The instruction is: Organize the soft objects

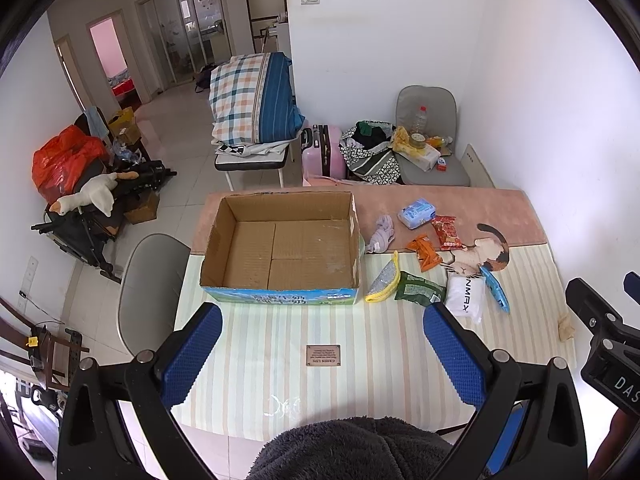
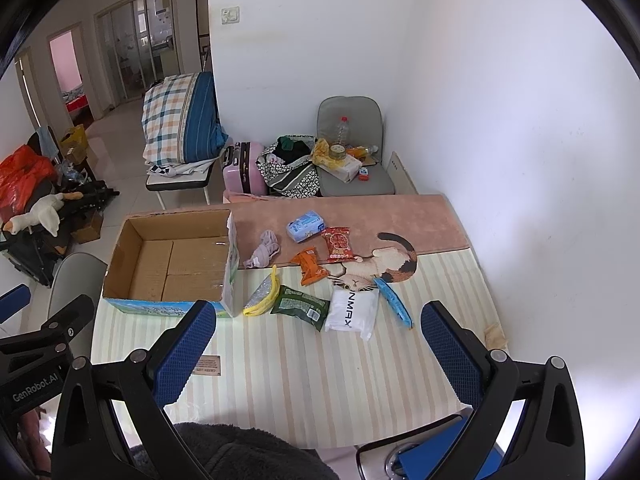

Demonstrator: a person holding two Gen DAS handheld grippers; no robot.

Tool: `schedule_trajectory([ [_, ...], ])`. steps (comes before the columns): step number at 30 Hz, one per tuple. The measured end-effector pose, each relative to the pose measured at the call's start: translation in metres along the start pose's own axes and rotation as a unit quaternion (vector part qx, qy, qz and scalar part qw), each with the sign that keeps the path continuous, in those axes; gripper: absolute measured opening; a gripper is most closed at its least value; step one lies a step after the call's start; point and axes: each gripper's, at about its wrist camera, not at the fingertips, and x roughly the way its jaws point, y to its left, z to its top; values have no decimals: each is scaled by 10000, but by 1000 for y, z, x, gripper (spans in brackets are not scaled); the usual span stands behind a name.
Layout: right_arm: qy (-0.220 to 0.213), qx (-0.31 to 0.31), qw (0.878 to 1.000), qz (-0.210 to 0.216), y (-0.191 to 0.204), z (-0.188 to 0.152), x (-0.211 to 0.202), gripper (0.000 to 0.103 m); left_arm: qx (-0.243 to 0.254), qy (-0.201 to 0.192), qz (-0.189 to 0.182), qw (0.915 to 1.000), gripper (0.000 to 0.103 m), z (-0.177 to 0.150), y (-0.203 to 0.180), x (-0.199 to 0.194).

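Left tool (image 1: 322,340) and right tool (image 2: 318,340): each with blue-padded fingers spread wide, holding nothing, low in its frame above the striped tabletop (image 1: 280,332). The open cardboard box (image 1: 280,248) sits centre in the left view and centre left in the right view; only bare cardboard shows inside. The soft objects lie in a loose cluster to its right: a lilac sock bundle (image 2: 264,254), a blue tissue pack (image 2: 306,226), a red snack packet (image 2: 338,244), an orange packet (image 2: 310,266), a yellow-edged grey pouch (image 2: 262,294), a green packet (image 2: 304,306), a white bag (image 2: 352,312) printed "XFMN" as read upside down, and a slim blue packet (image 2: 394,304). A cat-shaped mat (image 2: 384,262) lies partly under these. Small plate (image 1: 323,355) on the tabletop: "GREEN LIFE" legible, finer print not. Dark fleece (image 1: 352,452) fills the bottom edge. "GenRobot.AI" marks the left tool's body at lower left of the right view; "DAS", cut off, shows at lower right of the left view. Packet print is too small to read.
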Motion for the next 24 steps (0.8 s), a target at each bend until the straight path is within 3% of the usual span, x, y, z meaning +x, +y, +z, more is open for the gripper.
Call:
schedule_trajectory([
  [24, -81, 12, 10000, 28, -2, 5, -5, 103, -24, -239, 90, 9997, 103, -1, 6, -15],
])
